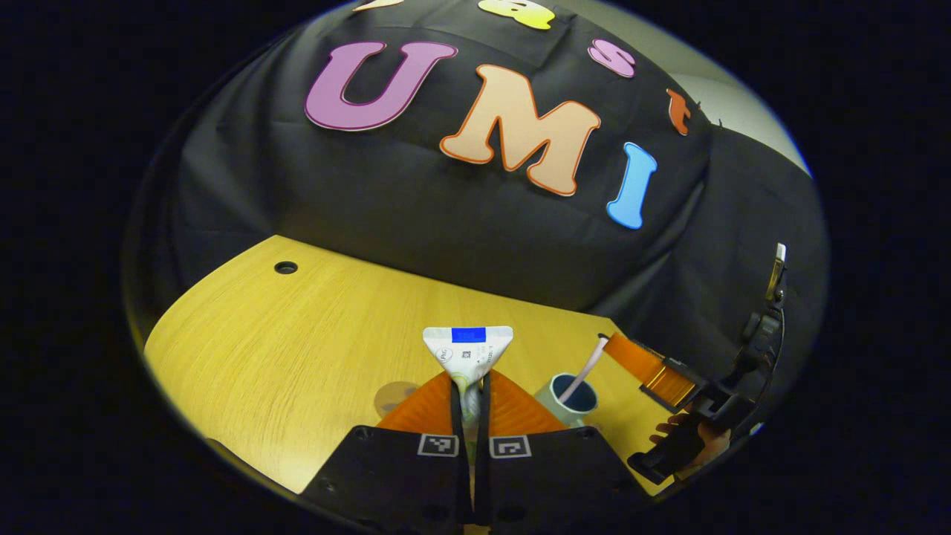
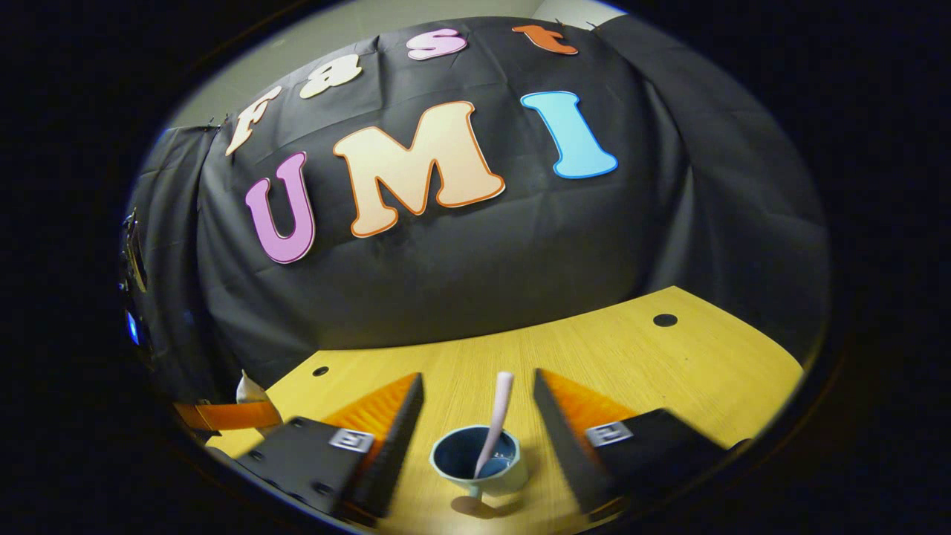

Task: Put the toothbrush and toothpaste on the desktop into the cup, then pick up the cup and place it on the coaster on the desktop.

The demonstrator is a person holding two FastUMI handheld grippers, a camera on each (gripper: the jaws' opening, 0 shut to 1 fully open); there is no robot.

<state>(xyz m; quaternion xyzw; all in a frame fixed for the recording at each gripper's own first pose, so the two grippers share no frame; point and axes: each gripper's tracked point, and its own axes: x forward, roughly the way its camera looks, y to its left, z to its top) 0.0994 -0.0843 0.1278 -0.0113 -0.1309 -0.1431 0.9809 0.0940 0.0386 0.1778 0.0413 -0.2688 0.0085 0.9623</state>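
Toothpaste: a white tube with a blue patch at its flat crimped end, held upright above the desktop, the crimp pointing up.
Left gripper: orange fingers pressed together on the tube's lower part.
Toothbrush: pale pink handle (the head is hidden inside), leaning in the cup.
Cup: light outside, dark blue inside, standing on the desktop.
Right gripper: fingers wide apart, one on either side of the cup, not touching it.
Coaster: a pale disc on the wood, left of the left gripper's fingers.
Desktop: yellow wood grain, with round dark holes.
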